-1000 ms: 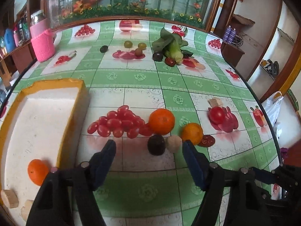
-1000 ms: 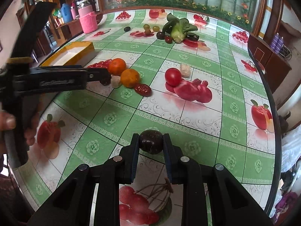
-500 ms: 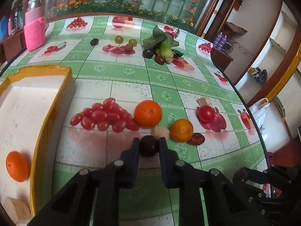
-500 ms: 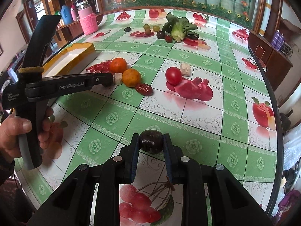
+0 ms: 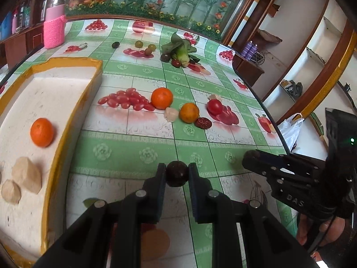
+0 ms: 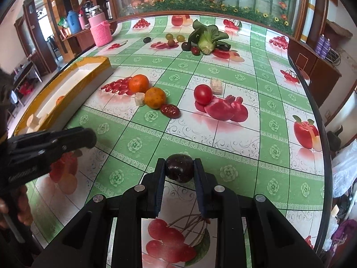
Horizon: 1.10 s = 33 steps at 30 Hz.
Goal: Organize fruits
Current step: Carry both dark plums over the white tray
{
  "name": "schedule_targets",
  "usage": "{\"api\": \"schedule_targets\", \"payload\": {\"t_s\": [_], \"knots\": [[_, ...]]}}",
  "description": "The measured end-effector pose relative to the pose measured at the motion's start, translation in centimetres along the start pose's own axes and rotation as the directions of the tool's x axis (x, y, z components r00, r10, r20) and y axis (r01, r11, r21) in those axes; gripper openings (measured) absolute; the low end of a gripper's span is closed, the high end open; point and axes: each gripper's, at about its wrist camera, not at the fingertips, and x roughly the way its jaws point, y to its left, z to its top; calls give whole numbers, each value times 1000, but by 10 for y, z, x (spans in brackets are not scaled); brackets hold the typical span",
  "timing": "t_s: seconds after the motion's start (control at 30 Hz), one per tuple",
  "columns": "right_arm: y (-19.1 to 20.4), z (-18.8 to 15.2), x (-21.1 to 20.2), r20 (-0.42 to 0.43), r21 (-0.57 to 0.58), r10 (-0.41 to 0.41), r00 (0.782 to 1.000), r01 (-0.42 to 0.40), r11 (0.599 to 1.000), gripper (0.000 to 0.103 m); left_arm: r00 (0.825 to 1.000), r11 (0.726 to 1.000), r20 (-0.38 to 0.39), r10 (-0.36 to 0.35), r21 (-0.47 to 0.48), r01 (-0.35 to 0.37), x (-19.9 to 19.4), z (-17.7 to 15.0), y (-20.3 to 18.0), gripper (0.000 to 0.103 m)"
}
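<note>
The left gripper [image 5: 177, 174] was clamped on a small dark round fruit [image 5: 177, 173], held clear of the table; the pads bore on opposite sides, which kept the fruit from rolling out. The right gripper [image 6: 179, 169] was likewise clenched on a second dark fruit [image 6: 179, 170], its stem dimple facing the camera. Each load was probably bound for the yellow-rimmed tray [image 5: 73, 111] at the left, where one orange [image 5: 42, 132] and some pale chunks [image 5: 25, 174] already lay.

Two oranges [image 6: 139, 83], a tomato [image 6: 202, 94] and a wrinkled red date [image 6: 170, 110] remained loose on the table. A leafy vegetable [image 6: 206, 38] lay further back, with small fruits beside it whose kind could not be told.

The surface was a glossy green-and-white cloth [image 6: 223, 138] printed with fruit. A floral glass panel and wooden cabinets stood behind.
</note>
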Motion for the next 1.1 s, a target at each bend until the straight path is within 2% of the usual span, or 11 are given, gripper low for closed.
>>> {"api": "schedule_targets", "payload": {"t_s": [0.23,0.43,0.6,0.83,1.1], "knots": [[25,17,-2,18,-29,18,1000,-18,999,24,998,1000,58,-1,-22,2,-29,3,12,22],[59,38,-1,37,-88,46,998,-42,995,24,994,998,109,32,-57,-26,-53,8,36,22],[98,58,1,55,-167,78,995,-68,984,24,986,990,140,95,-113,-80,-72,10,72,22],[149,90,6,77,-226,155,985,-134,965,24,964,967,153,219,-164,-194,-91,15,121,22],[199,128,36,60,-248,212,975,-191,950,24,945,938,121,304,-212,-274,-84,30,172,22]]}}
